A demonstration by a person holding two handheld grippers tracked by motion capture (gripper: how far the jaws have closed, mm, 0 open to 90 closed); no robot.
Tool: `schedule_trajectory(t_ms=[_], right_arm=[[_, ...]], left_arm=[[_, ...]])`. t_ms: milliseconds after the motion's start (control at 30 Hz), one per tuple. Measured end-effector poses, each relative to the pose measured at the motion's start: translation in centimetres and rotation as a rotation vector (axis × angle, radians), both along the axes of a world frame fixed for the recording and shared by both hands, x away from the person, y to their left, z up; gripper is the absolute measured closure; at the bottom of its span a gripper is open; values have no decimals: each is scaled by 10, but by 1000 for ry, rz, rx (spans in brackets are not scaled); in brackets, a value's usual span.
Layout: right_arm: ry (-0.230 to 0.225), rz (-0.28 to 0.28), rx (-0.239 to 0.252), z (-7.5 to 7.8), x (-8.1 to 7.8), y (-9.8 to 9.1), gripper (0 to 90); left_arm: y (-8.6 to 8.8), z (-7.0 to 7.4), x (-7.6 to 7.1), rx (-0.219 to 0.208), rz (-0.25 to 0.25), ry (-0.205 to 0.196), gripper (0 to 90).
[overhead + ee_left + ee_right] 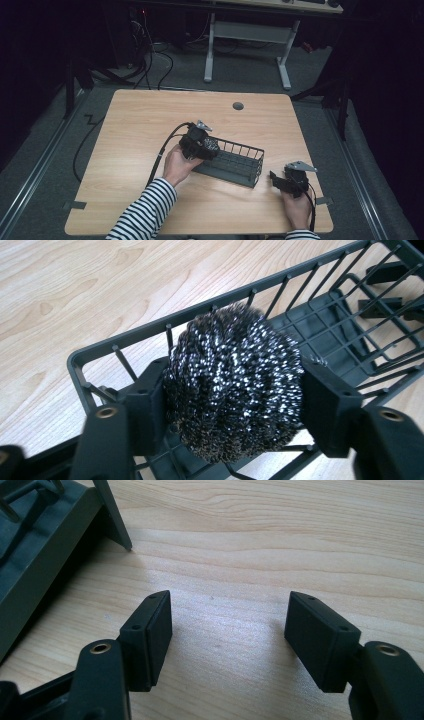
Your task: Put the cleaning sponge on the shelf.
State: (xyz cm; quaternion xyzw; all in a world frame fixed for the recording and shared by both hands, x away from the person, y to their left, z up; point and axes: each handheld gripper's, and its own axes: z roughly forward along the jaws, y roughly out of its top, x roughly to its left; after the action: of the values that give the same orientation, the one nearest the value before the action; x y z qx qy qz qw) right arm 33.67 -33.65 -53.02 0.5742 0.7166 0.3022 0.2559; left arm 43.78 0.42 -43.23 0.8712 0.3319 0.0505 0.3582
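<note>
The table (150,120) is bare light wood apart from a small round grommet (238,106) near its far edge, so there is open room on every side of the work. A dark wire basket (239,166) lies a little right of centre, long side running from the left hand toward the right, placed where both hands can reach it. In the left gripper view its rim (150,330) and thin upright bars wall in the near end, and those bars are the edges to mind: a jaw lifting out has to rise straight, with little room sideways. The left gripper (202,145) hangs over the basket's left end, apparently to set its load inside. Between its pads sits a steel scourer (234,385), a springy ball of shiny coils just within the rim and above the basket floor. The pads lie against the ball's two sides, so it reads as a light hold on the scourer, probably on the point of letting go; the ball bulges past both pads rather than being squashed. The right gripper (290,182) rests on the table just off the basket's right end, apart from it, its jaws wide and empty over bare wood, likely parked clear so the left has the basket to itself.
</note>
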Motion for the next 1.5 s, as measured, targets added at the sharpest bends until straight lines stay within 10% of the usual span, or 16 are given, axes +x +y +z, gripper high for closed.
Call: schedule_trajectory(t_ms=[933,1500], right_arm=[[0,0,0,0,0,0,357],[0,-1,-1,0,0,0,357]], left_arm=[[56,40,-25,-76,65,-116,325],[111,35,-37,-121,167,-110,328]])
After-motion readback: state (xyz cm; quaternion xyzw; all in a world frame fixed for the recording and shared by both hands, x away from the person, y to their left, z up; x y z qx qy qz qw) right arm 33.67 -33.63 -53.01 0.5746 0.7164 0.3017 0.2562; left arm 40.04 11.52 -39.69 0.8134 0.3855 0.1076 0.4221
